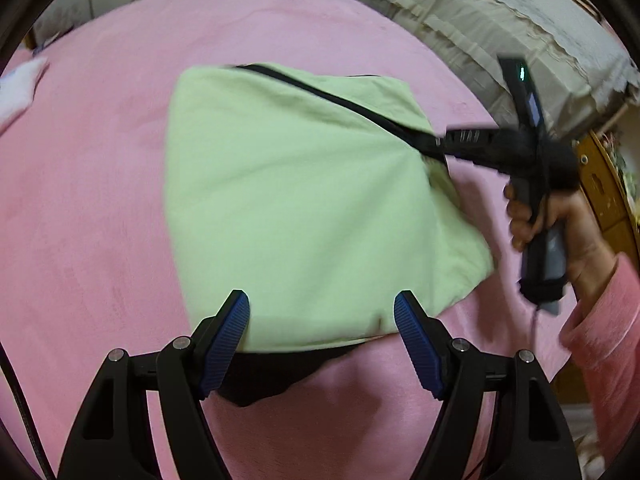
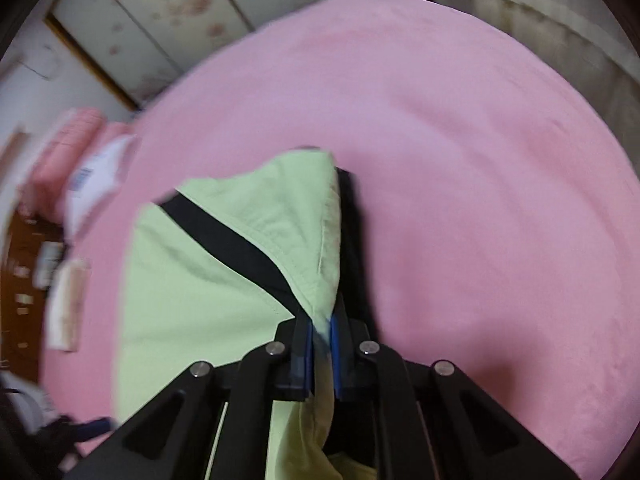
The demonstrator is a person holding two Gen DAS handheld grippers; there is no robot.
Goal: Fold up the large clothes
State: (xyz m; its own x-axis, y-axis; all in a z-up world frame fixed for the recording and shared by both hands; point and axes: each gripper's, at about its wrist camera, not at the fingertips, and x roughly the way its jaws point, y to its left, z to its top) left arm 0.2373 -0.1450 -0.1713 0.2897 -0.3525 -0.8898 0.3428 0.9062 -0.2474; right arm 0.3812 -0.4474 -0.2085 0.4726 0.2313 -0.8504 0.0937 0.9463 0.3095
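Observation:
A light green garment [image 1: 304, 208] with a black stripe [image 1: 344, 104] lies partly folded on the pink bed cover [image 1: 100, 200]. My left gripper [image 1: 322, 320] is open, its blue pads either side of the garment's near edge, with dark fabric [image 1: 280, 376] just below. My right gripper [image 1: 440, 146] is shut on the garment's right corner and lifts it. In the right wrist view the right gripper [image 2: 321, 330] pinches the green cloth [image 2: 192, 300] between its blue pads, by the black stripe [image 2: 228, 240].
A beige frilled cover [image 1: 500, 24] lies at the back right, with a wooden cabinet [image 1: 608, 200] beside it. A white cloth [image 1: 16, 88] sits at the bed's left edge. Pink and white packages [image 2: 80, 168] lie left of the bed.

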